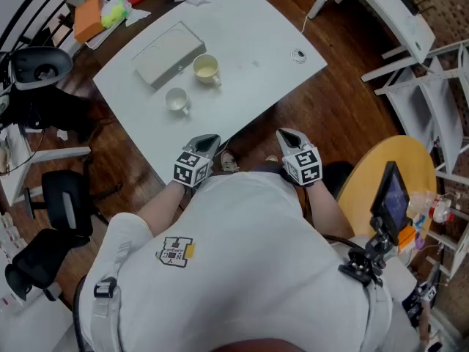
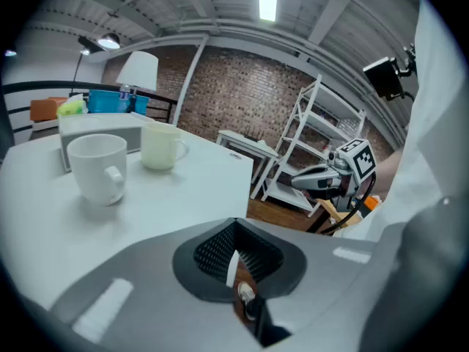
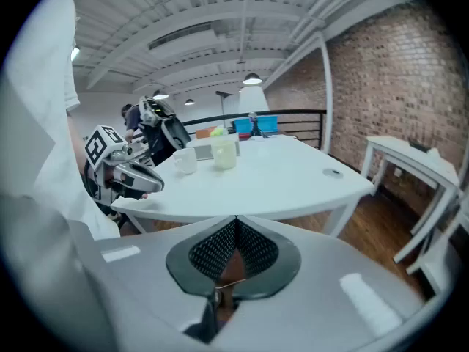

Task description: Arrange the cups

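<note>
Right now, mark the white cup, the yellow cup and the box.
white cup (image 1: pixel 176 100): head view, open mouth.
yellow cup (image 1: pixel 206 69): head view, inside bottom.
box (image 1: pixel 168 53): head view, top face.

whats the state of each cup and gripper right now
white cup: upright on the table, untouched
cream cup: upright beside the grey box, untouched
left gripper: shut, empty, short of the table
right gripper: shut, empty, short of the table

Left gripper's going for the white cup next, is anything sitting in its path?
Nothing visible. Only bare table lies between the left gripper, shut and empty by the near edge, and the white cup. The cream cup and the flat box stand beyond it, clear of the approach.
</note>
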### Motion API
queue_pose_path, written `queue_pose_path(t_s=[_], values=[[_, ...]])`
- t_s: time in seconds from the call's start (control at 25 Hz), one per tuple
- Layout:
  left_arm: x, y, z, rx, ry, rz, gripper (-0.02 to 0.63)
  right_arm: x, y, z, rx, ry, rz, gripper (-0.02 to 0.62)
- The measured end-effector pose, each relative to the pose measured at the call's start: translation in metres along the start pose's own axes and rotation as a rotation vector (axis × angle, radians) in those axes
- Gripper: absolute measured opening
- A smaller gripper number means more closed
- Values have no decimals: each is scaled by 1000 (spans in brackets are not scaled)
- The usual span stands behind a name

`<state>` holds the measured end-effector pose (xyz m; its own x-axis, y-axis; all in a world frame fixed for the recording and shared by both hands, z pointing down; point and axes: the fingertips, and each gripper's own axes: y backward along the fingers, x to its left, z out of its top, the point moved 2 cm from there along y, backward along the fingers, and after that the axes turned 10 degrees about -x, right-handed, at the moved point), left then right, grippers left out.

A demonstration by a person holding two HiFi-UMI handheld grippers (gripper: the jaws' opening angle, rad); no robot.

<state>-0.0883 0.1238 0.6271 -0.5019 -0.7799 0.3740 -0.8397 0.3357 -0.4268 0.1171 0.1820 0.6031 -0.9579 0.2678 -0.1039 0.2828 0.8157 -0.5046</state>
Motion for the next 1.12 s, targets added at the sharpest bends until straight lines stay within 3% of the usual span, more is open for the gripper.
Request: queue_pose_path(t_s=[0.16,0.24,0.32,0.48,0.6,0.76,0.84,1.04,1.08,1.12], values=[[33,-10,17,-47,23,101,0,-7,-52,54,-58,99,80,0],[51,-11,23,-72,33,188,0,-10,-77,72,-65,159,127,0],[68,-9,24,-87,45,313,0,-10,-102,85,-65,222,197,0],[89,7,26,-115,104,637,0,-4,-145,108,-80,333,419,0],[100,7,34,-114,98,807,0,-7,-162,120,-88,375,528,0],[111,1,49,-113,51,995,124,-1,-171,125,-99,444,664,0],[115,-3,52,-119,48,1060,160,7,-173,127,-96,465,721,0],[129,-13,52,-117,67,1149,153,22,-172,131,-80,521,790,0],[134,-10,52,-110,59,1162,136,26,-172,132,-82,534,796,0],[137,-8,52,-107,54,1161,62,29,-172,133,-84,547,804,0]])
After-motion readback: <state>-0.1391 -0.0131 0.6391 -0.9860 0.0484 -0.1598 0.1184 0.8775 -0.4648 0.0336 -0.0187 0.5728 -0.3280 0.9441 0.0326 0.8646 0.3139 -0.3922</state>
